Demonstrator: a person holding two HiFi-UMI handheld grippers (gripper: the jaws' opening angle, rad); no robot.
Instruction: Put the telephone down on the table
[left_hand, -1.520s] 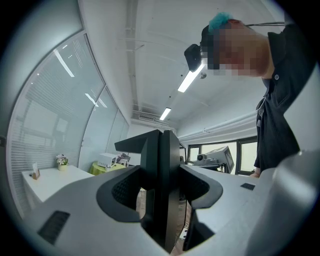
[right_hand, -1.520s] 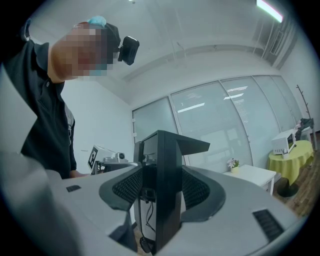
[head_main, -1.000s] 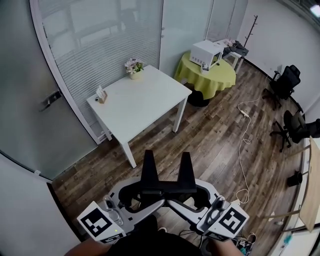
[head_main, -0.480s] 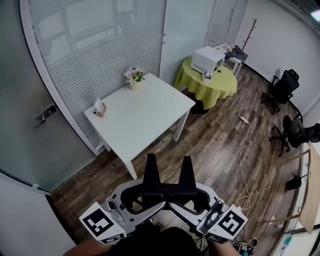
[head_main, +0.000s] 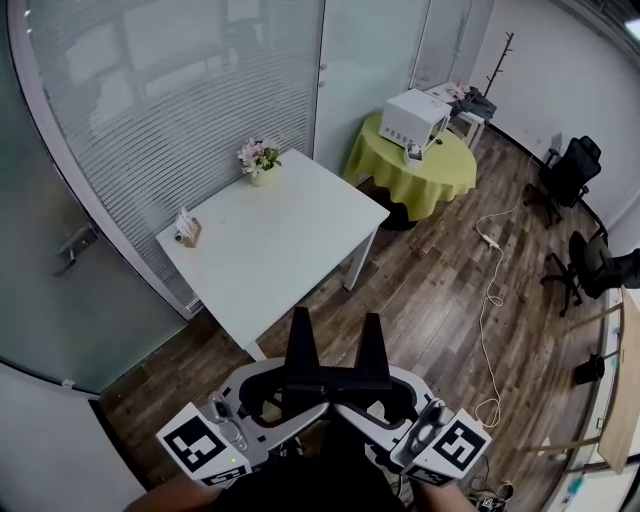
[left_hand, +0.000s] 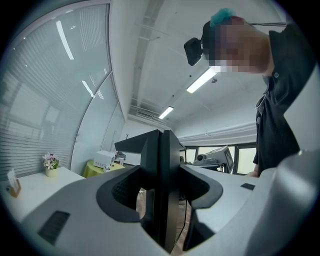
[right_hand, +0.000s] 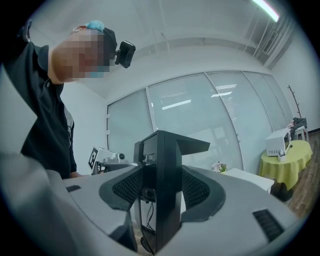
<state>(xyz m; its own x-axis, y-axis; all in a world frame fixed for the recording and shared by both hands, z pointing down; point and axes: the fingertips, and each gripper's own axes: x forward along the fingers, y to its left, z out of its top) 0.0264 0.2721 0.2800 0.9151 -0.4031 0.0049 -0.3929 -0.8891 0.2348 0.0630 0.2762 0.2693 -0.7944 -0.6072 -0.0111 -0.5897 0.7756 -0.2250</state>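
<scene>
No telephone shows in any view. The white table (head_main: 290, 235) stands ahead on the wood floor, and it also shows as the white table (left_hand: 30, 182) and the white table (right_hand: 247, 176) in the two gripper views. My left gripper (head_main: 300, 338) and right gripper (head_main: 372, 342) are held side by side close to the body, black jaws pointing forward over the floor short of the table. The left gripper (left_hand: 161, 140) has its jaws pressed together with nothing between them. So does the right gripper (right_hand: 160, 139). Both gripper views look upward and show the person.
On the table stand a flower pot (head_main: 256, 158) at the far corner and a small card holder (head_main: 185, 228) at the left edge. A glass partition runs behind. A yellow-clothed round table (head_main: 425, 165) carries a white appliance (head_main: 417, 112). A cable (head_main: 490, 290) and office chairs (head_main: 568, 168) lie to the right.
The head view has shifted a little, so the table sits slightly further left in frame. Both grippers stay shut and side by side in the same place.
</scene>
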